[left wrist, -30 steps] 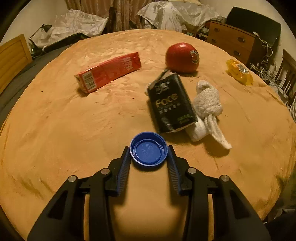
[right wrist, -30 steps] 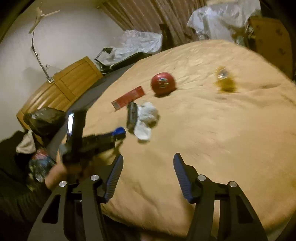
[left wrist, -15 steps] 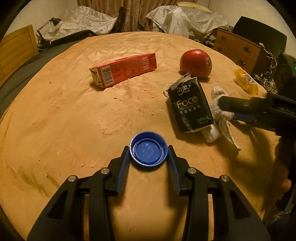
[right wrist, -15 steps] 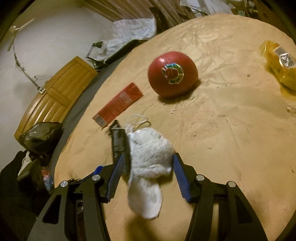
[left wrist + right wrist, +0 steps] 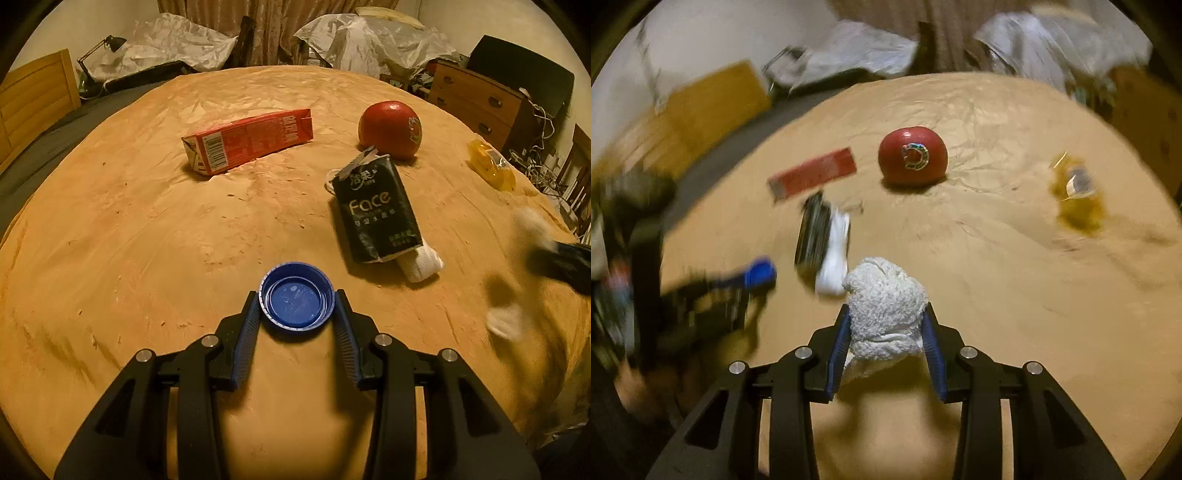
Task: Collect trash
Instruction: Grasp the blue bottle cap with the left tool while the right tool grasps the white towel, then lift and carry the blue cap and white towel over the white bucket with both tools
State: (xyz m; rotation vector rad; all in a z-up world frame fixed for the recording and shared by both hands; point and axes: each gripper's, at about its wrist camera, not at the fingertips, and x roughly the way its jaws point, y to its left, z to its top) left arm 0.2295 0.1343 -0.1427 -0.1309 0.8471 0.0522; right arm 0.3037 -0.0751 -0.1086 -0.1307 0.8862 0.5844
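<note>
My left gripper (image 5: 297, 293) is shut on a blue bottle cap (image 5: 295, 306), held open side up just over the tan tablecloth (image 5: 147, 240). My right gripper (image 5: 886, 308) has its jaws closing, and the pads press on a crumpled white wad (image 5: 882, 291) lifted clear of the cloth. In the left wrist view that wad (image 5: 528, 221) is a blur at the right edge. On the cloth lie a black tissue pack (image 5: 376, 214) with a white piece (image 5: 421, 264) under it, a red carton (image 5: 251, 142), a red apple (image 5: 389, 129) and a yellow wrapper (image 5: 491, 166).
A wooden dresser (image 5: 476, 99) stands behind the table on the right, with cables beside it. Plastic-covered heaps (image 5: 369, 37) and a desk lamp (image 5: 107, 44) are at the back. A wooden panel (image 5: 33, 92) is at the left. A dark blurred bag (image 5: 631, 192) sits left of the table.
My right gripper came in over the white wad beside the tissue pack, closed on it and carried it off to the right. The left gripper kept still with the cap.
</note>
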